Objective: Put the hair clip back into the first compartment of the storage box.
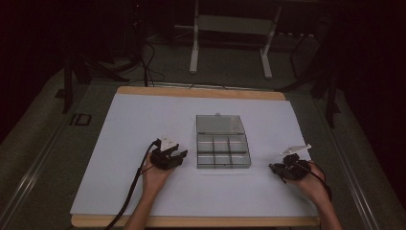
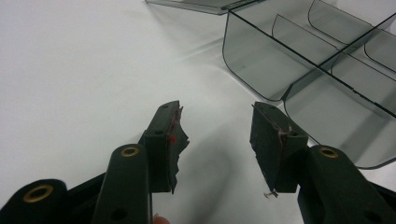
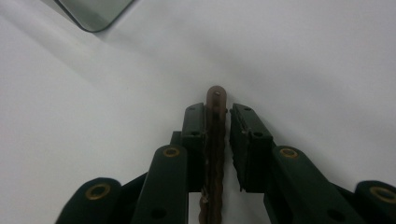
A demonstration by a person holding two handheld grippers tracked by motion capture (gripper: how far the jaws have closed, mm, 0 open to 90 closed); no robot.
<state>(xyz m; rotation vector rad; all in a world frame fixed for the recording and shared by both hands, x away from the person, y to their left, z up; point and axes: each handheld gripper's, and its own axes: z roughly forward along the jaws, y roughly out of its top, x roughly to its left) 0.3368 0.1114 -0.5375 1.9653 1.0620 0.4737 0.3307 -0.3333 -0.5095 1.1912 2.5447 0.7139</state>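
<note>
**With the box lying open, a brown strip sits in the right gripper**

While the left gripper (image 1: 178,155) waits just beside the near left corner of the compartment box (image 1: 223,166), the right gripper (image 1: 274,167) sits well apart from the box on its other side, low over the white mat (image 1: 143,120).

Right gripper view: a narrow brown strip (image 3: 215,135) with a rounded tip stands on edge between the jaws. It lies against the one pad (image 3: 194,135), and a thin sliver of gap shows at the other pad, so I read the jaws as barely apart and not clamping. The strip is cradled rather than pinched (what it's made of I can't tell). A corner of the box (image 3: 95,14) shows far up in that view, so the strip is not yet over any compartment.

Left gripper view: jaws wide apart, nothing between them, worn pads (image 2: 166,140) aimed at the box's clear grey wall (image 2: 252,60). Likely parked there to steady the box if it slides.

The lid (image 1: 219,124) is folded flat behind the box, which keeps all the compartments open from above. The compartments look empty.

Judgement: the strip is probably headed for a compartment, but this loose hold could drop it.
</note>
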